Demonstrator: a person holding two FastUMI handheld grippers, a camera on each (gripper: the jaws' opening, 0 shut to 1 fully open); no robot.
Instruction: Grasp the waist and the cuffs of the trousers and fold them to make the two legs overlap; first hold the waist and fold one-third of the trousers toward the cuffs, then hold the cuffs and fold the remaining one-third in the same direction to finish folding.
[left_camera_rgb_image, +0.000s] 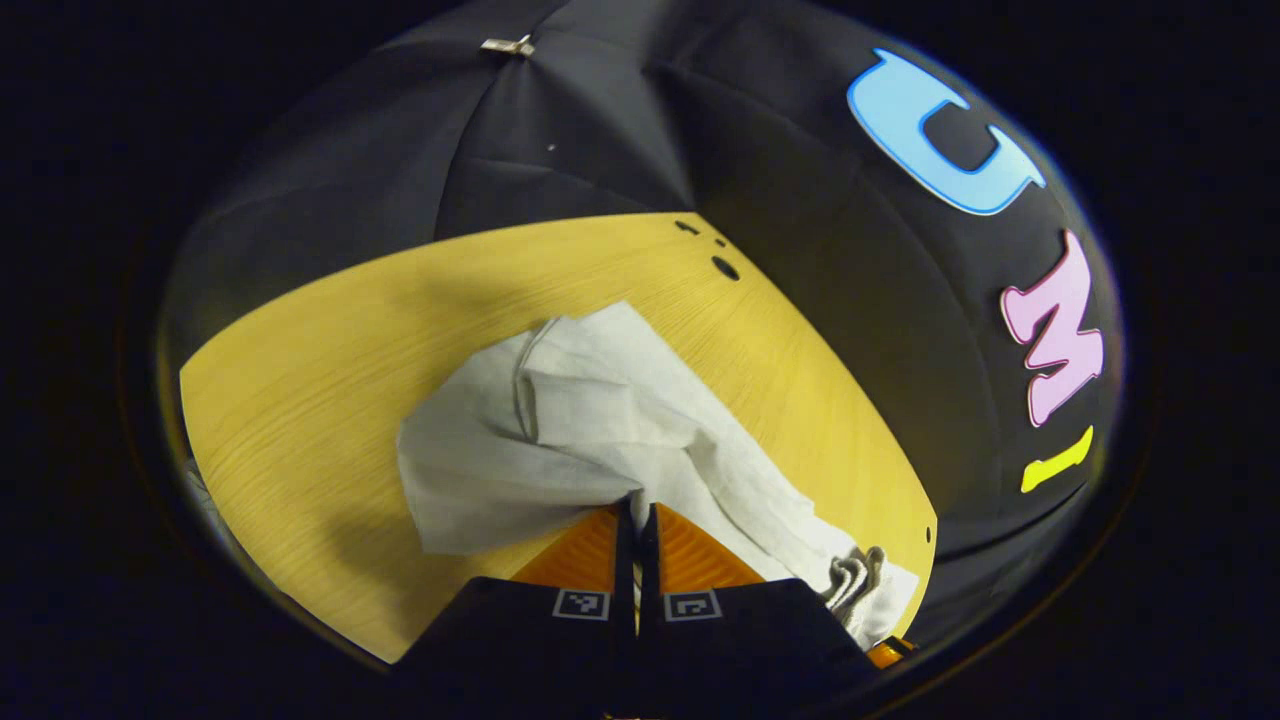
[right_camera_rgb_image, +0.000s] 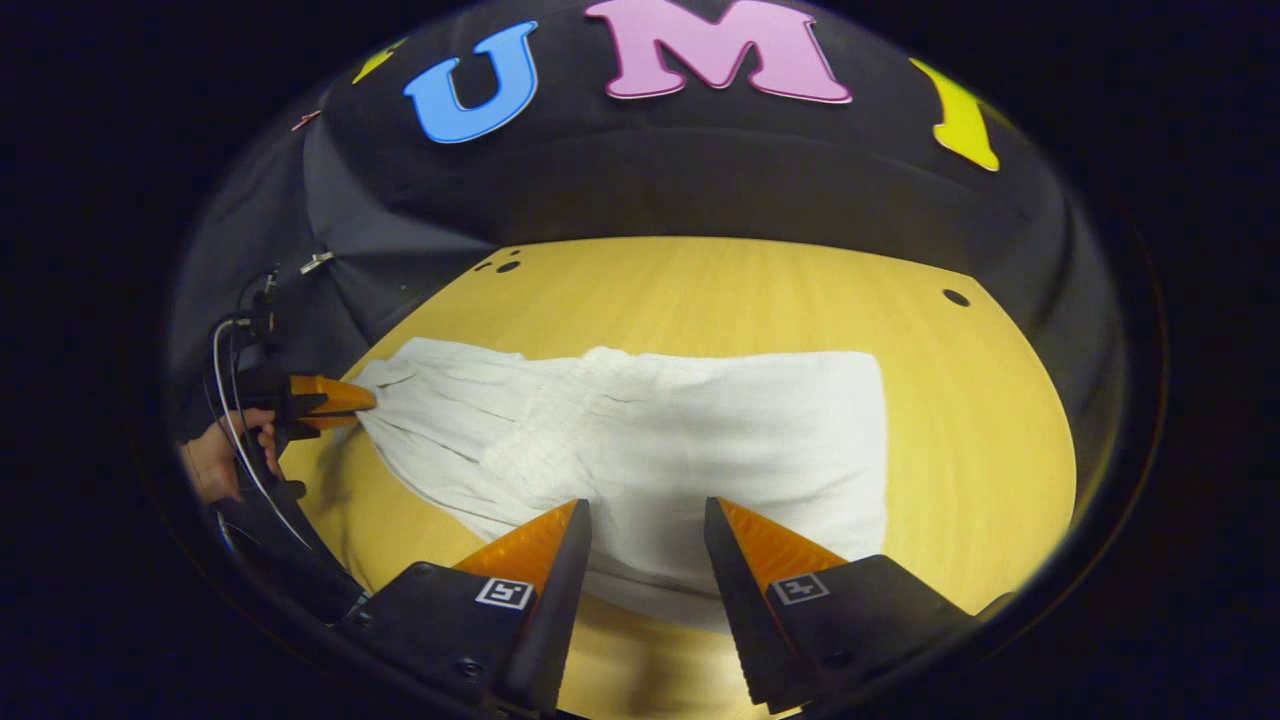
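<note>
White trousers (right_camera_rgb_image: 640, 440) lie spread across the yellow wooden table (right_camera_rgb_image: 980, 440). In the left gripper view my left gripper (left_camera_rgb_image: 637, 508) is shut on a bunched edge of the trousers (left_camera_rgb_image: 560, 430), and the cloth rises in folds from its tips. The right gripper view shows that same left gripper (right_camera_rgb_image: 350, 398) at the far left, pinching the cloth's left end, with a hand (right_camera_rgb_image: 215, 460) holding it. My right gripper (right_camera_rgb_image: 645, 510) is open just above the trousers' near edge, with cloth showing between its fingers but not pressed.
Small dark holes (right_camera_rgb_image: 955, 297) mark the tabletop near its far corners. The booth's black cloth wall stands behind the table. A cable (right_camera_rgb_image: 235, 420) loops by the hand at the left. Bare wood lies to the right of the trousers.
</note>
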